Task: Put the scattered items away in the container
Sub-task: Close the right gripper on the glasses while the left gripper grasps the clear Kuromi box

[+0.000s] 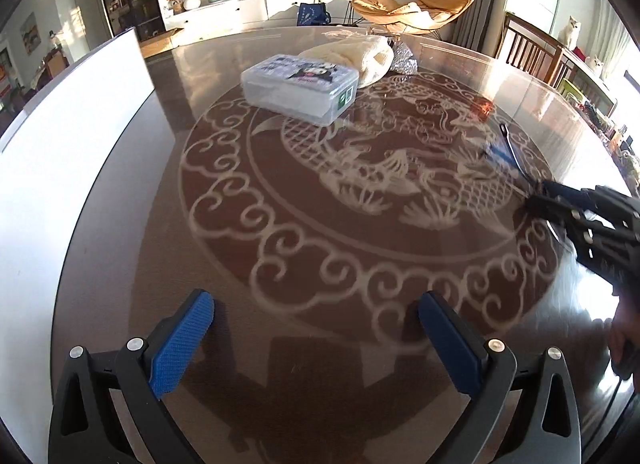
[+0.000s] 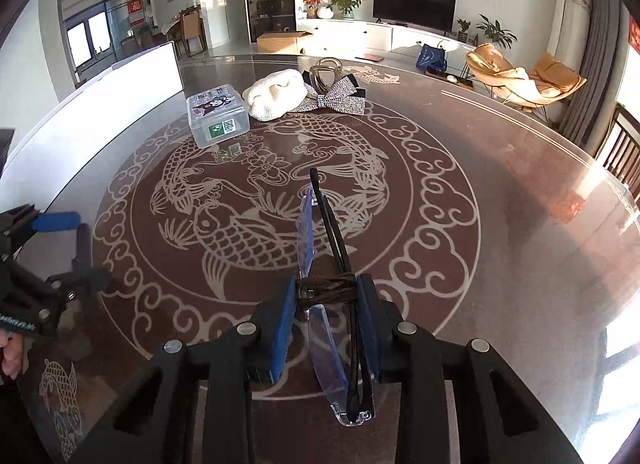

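A folded pair of glasses (image 2: 326, 224) with blue-tinted lenses and black arms sits upright between the blue pads of my right gripper (image 2: 326, 291), which is shut on its middle just above the table. In the left wrist view the same glasses (image 1: 506, 152) stick out of the right gripper (image 1: 546, 198) at the right edge. My left gripper (image 1: 316, 328) stands open over the table with nothing between its fingers. The closed clear plastic box (image 1: 298, 88) (image 2: 216, 114) sits far across the table.
A white knitted hat (image 2: 278, 98) and a sparkly bow tie (image 2: 332, 102) lie behind the box, with a clear glass piece (image 2: 326, 70) beyond them. A white board (image 1: 72, 112) stands along the left edge of the round, fish-patterned table (image 1: 280, 248). Chairs stand at the right.
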